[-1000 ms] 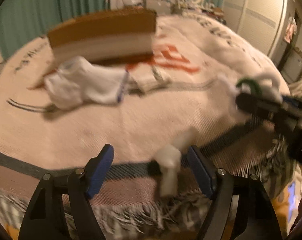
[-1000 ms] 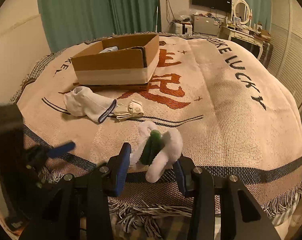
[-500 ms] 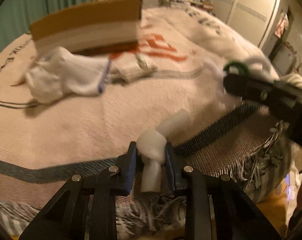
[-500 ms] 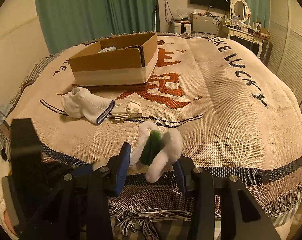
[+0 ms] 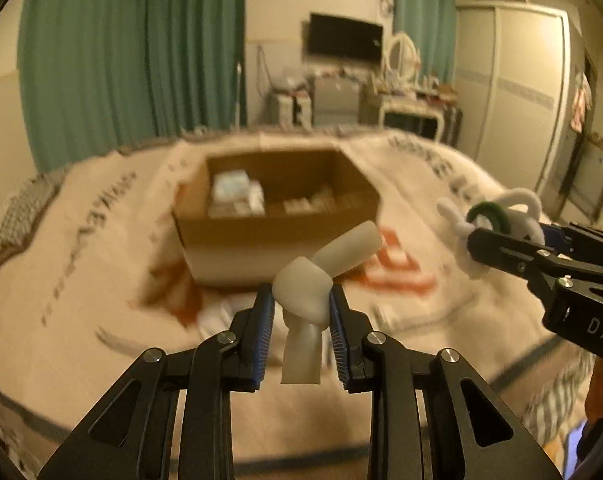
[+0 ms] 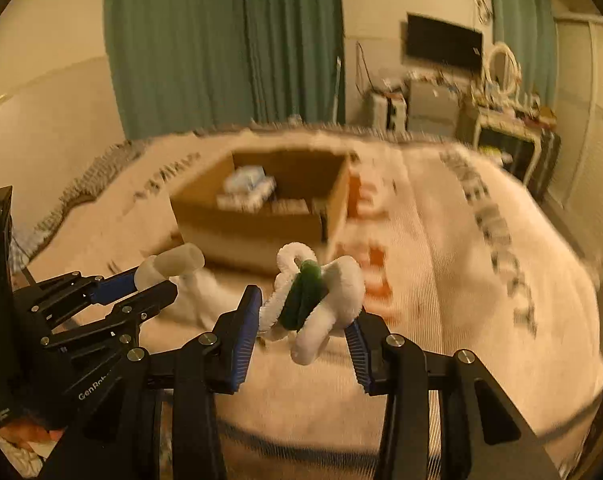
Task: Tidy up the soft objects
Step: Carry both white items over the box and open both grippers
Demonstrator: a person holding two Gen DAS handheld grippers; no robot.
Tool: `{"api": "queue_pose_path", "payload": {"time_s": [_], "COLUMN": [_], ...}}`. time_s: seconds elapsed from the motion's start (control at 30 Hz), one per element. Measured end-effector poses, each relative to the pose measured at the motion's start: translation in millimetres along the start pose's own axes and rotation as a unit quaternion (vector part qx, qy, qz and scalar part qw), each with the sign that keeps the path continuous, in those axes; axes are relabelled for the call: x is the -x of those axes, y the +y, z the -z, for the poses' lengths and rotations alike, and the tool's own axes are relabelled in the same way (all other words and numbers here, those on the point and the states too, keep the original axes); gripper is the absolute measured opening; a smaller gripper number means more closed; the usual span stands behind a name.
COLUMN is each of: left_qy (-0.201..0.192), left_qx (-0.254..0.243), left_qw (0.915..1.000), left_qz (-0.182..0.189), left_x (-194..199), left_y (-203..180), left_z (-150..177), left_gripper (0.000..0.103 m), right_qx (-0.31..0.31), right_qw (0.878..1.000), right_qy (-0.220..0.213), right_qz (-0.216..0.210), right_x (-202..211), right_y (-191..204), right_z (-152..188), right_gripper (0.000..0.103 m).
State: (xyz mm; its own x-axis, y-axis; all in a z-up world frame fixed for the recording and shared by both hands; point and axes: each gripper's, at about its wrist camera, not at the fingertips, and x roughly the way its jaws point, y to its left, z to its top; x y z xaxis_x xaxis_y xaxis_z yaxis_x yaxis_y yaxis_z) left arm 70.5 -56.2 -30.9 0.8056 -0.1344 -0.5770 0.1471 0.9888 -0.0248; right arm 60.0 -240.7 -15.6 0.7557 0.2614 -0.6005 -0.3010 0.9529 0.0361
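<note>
Both grippers are up off the blanket now, where half a second ago they sat low at its near edge, and the box (image 5: 275, 216) that showed only its side then now shows its open top! The left gripper (image 5: 301, 328) is clamped on a pale knotted tube (image 5: 305, 292), one end angling up and right, the other hanging down between the blue pads (image 5: 263, 332). The right gripper (image 6: 305, 332) pinches a fluffy white toy (image 6: 333, 296) with a dark green ring (image 6: 305, 296) through its middle; from the left view that toy (image 5: 513, 208) pokes out past the black fingers at far right. Both loads hang in the air near and in front of the box. The blanket (image 6: 453, 280) and its lettering are smeared by motion blur. Inside the box sit pale folded bundles (image 5: 231, 192), too soft to identify. The socks seen earlier by the box are mostly hidden behind the left gripper, just a white blur (image 6: 193, 292) from the right view.
</note>
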Motion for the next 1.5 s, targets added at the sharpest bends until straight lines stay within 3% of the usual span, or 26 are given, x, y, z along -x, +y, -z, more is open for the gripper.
{"api": "queue_pose_path", "payload": {"time_s": [0.3, 0.53, 0.73, 0.87, 0.9, 0.93, 1.03, 1.2, 1.37, 1.43, 1.5], "left_qy": [-0.047, -0.036, -0.016, -0.013, -0.008, -0.007, -0.025, -0.036, -0.082, -0.097, -0.121], "left_qx": [0.019, -0.010, -0.045, -0.052, -0.051, -0.051, -0.048, -0.051, -0.060, -0.053, -0.048], "left_qw": [0.9986, 0.9990, 0.9983, 0.9977, 0.9977, 0.9977, 0.9969, 0.9960, 0.9921, 0.9914, 0.9889], "left_qz": [-0.012, -0.025, -0.033, -0.042, -0.043, -0.045, -0.056, -0.064, -0.074, -0.070, -0.070], "left_x": [-29, -100, -149, -164, -167, -169, -163, -140, -79, -50, -17], "left_y": [37, 51, 53, 57, 58, 60, 60, 57, 53, 54, 54], "left_z": [-77, -120, -129, -126, -126, -125, -125, -132, -149, -155, -159], "left_gripper": [0.026, 0.027, 0.032, 0.033, 0.037, 0.048, 0.081, 0.082, 0.082, 0.092, 0.094], "right_qx": [0.030, 0.023, 0.003, -0.010, -0.017, -0.022, -0.030, -0.026, -0.017, -0.009, -0.004], "right_qw": [0.997, 0.997, 0.998, 0.998, 0.998, 0.998, 0.998, 0.999, 0.999, 0.999, 0.998], "right_qy": [-0.070, -0.061, -0.020, 0.001, 0.002, 0.003, 0.001, -0.013, -0.041, -0.053, -0.066], "right_qz": [-0.023, -0.033, -0.055, -0.056, -0.054, -0.056, -0.054, -0.034, -0.020, -0.011, -0.005], "right_x": [-29, -97, -170, -202, -206, -209, -209, -188, -127, -98, -68], "right_y": [7, 1, -11, -20, -23, -26, -32, -34, -31, -26, -22], "right_z": [-100, -148, -160, -154, -153, -151, -150, -154, -167, -172, -176], "right_gripper": [0.041, 0.041, 0.041, 0.048, 0.049, 0.050, 0.065, 0.068, 0.075, 0.076, 0.083]}}
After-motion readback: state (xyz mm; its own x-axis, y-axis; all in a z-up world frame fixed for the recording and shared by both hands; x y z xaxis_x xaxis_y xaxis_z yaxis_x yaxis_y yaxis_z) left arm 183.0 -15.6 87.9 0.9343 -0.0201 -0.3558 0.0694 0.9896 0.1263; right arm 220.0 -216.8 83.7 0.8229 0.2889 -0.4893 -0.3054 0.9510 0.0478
